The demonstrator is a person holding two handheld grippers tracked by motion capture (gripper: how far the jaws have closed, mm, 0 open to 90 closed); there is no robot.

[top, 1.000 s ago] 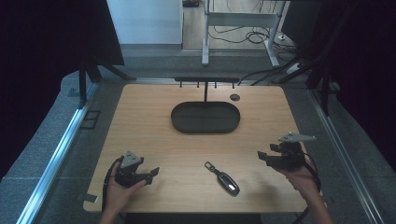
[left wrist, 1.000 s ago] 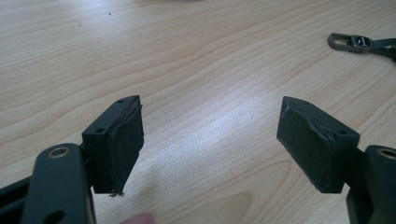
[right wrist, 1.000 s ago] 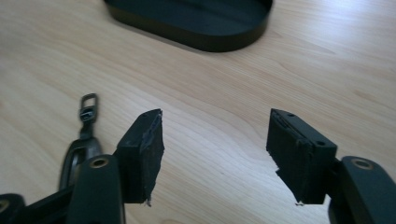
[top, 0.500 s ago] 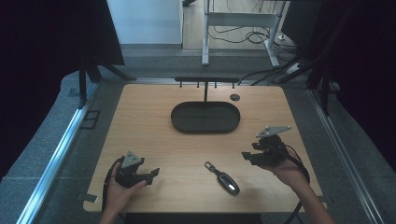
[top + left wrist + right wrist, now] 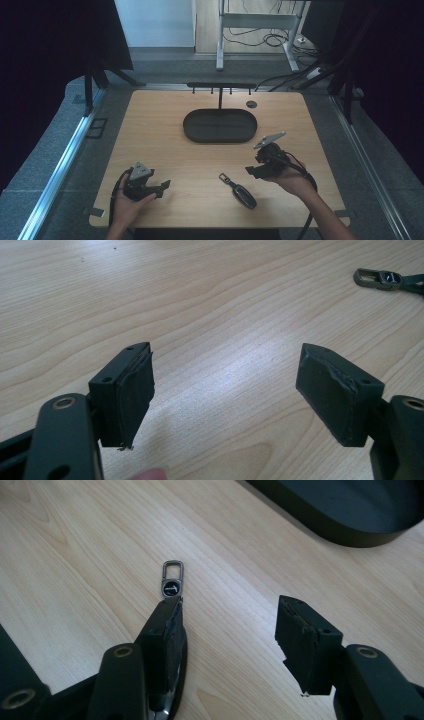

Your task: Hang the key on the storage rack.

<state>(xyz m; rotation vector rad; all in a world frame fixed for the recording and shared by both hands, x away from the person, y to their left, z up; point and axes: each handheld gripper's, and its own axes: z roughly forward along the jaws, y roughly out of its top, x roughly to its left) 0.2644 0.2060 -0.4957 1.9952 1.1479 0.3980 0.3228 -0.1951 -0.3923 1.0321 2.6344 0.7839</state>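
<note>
Two open tools, one key fob not yet lifted

Two tools are in play above a wooden surface (image 5: 165, 145), and neither holds anything. The landmark is the dark oval tray (image 5: 220, 125) toward the far middle of the surface. The key fob (image 5: 239, 191) lies flat on the wood on the person's side of the tray, a little to its right, well apart from the tray's rim, with its metal loop pointing back toward the tray.

The right tool (image 5: 254, 171) sits between the tray and the fob, just above the fob's loop end. In the right gripper view its jaws stand apart; the fob's loop (image 5: 172, 577) pokes out past the left jaw, and the fob's body runs under that jaw, so the tool is not yet squared over it. Nothing is pinched between the pads.

The left tool (image 5: 161, 187) rests well to the left of the fob, farther from the tray, jaws wide apart over bare wood; the loop (image 5: 376, 278) shows far off at the edge of the left gripper view.

As a judgement, the work is at its start: the approach is nearly made, but the grasp, the lift and any carry, probably toward the tray, are all left.
</note>
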